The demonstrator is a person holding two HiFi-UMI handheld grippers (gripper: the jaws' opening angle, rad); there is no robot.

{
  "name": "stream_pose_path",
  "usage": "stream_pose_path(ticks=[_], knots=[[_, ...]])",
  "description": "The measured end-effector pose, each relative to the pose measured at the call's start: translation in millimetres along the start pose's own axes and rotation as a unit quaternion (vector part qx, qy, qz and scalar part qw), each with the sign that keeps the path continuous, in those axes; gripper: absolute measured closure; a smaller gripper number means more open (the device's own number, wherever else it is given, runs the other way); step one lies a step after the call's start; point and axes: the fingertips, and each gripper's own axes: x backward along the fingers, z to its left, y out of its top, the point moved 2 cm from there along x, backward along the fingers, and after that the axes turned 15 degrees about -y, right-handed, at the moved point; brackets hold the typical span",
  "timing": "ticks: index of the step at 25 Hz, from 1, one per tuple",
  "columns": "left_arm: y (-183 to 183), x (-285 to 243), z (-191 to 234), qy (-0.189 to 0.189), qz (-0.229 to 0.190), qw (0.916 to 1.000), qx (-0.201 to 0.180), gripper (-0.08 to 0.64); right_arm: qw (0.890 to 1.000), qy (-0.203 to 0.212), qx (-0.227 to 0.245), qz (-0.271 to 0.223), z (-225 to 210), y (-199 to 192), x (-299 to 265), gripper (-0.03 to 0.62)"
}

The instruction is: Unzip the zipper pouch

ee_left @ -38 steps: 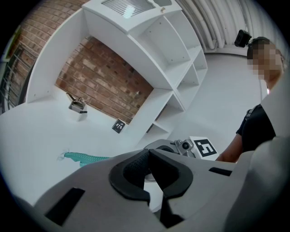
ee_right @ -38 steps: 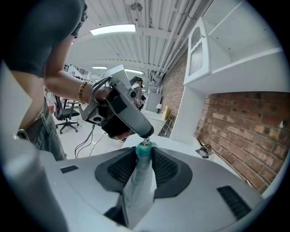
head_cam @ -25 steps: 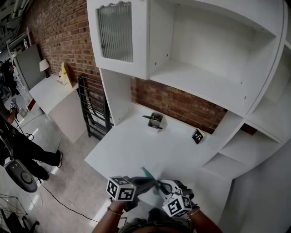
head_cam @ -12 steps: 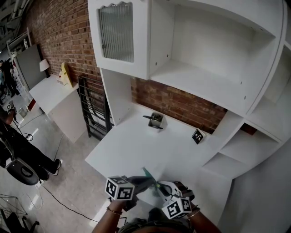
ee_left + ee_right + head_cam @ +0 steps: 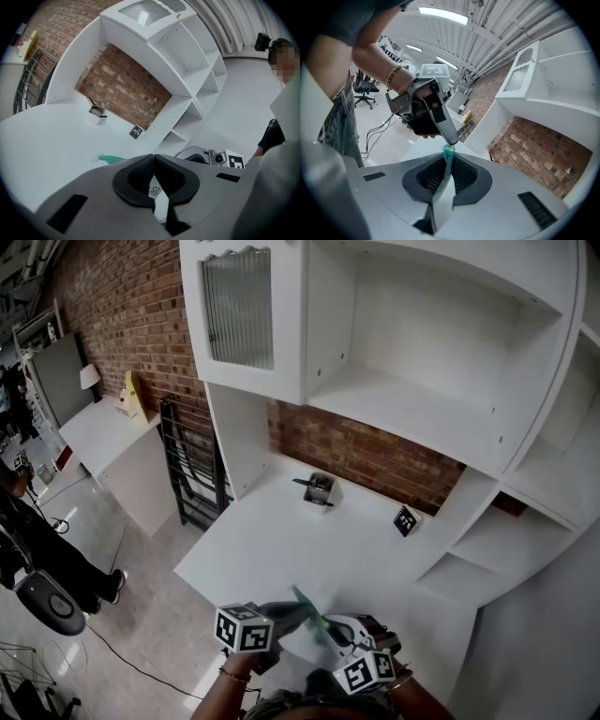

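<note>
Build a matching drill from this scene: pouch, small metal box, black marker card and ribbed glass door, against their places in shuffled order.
1 pouch
2 small metal box
3 black marker card
4 ribbed glass door

A high on the cabinet
B clamped by left gripper and right gripper
C desk, back right corner
D desk, back middle

Pairs: 1-B, 2-D, 3-C, 4-A

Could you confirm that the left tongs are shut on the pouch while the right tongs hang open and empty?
Not quite. The right tongs are not open and empty: the right gripper view shows them shut on the pouch, its teal zipper end poking out past their tips. The left tongs are indeed shut on the pouch.
</note>
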Motion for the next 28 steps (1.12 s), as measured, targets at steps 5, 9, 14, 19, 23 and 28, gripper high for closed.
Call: stream_pose_path(ticks=[5, 9, 14, 19, 23, 28], knots=[[0, 2, 3, 0.012, 0.000, 0.9999, -0.004, 0.557, 1.000, -0.003, -0.002, -0.003, -1, 1, 5, 0.562], [1, 1, 4, 0.013, 0.000, 0.9999, -0.005, 0.557, 1.000, -0.007, -0.006, -0.002, -2, 1, 7, 0.563], [1, 2, 7, 0.014, -0.003, 0.9999, -0.005, 0.557, 1.000, -0.007, -0.001, -0.001, -3, 0, 10, 0.563], [2, 1, 5, 0.006, -0.012, 0.9999, 0.001, 0.557, 1.000, -0.008, -0.003, 0.000, -5, 2, 14, 0.562], [2, 6, 8, 0.017, -0.008, 0.9998, -0.004, 0.557, 1.000, -0.010, -0.007, -0.001, -4, 5, 17, 0.563], [2, 10, 7, 0.020, -0.011, 0.9997, -0.005, 0.557, 1.000, -0.011, -0.005, -0.001, -3, 8, 21, 0.561]])
